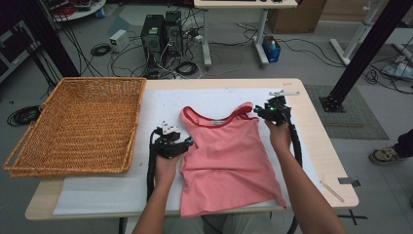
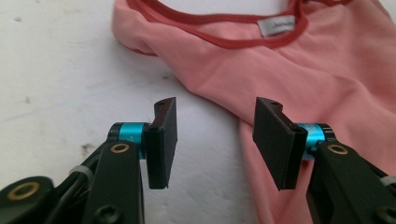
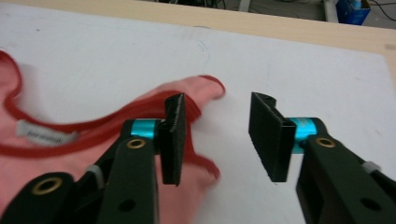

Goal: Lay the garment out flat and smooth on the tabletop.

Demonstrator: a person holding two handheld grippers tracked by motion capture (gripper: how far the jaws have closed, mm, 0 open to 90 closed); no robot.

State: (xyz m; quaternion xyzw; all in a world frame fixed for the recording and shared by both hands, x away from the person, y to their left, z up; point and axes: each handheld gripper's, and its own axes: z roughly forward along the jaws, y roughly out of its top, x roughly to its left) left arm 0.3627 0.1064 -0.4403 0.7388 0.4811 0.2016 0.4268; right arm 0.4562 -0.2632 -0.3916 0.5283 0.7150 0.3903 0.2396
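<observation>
A pink sleeveless top (image 1: pixel 228 158) with darker red trim lies flat near the middle of the table's white mat (image 1: pixel 97 195), neckline at twelve o'clock and hem at six, hanging slightly past the near edge. Its long axis runs from the person outward. The left gripper (image 1: pixel 174 144) sits at the top's nine o'clock side, jaws spread apart and empty; in the left gripper view the garment's side edge lies between and beyond them. The right gripper (image 1: pixel 273 111) hovers at the one o'clock shoulder strap (image 3: pixel 205 91), jaws likewise parted and holding nothing, the strap just beside one jaw. Each hand seems equally near its own side. A large wicker basket (image 1: pixel 78 127) stands at nine o'clock, well apart from the top. Bare mat lies open beyond the neckline.
</observation>
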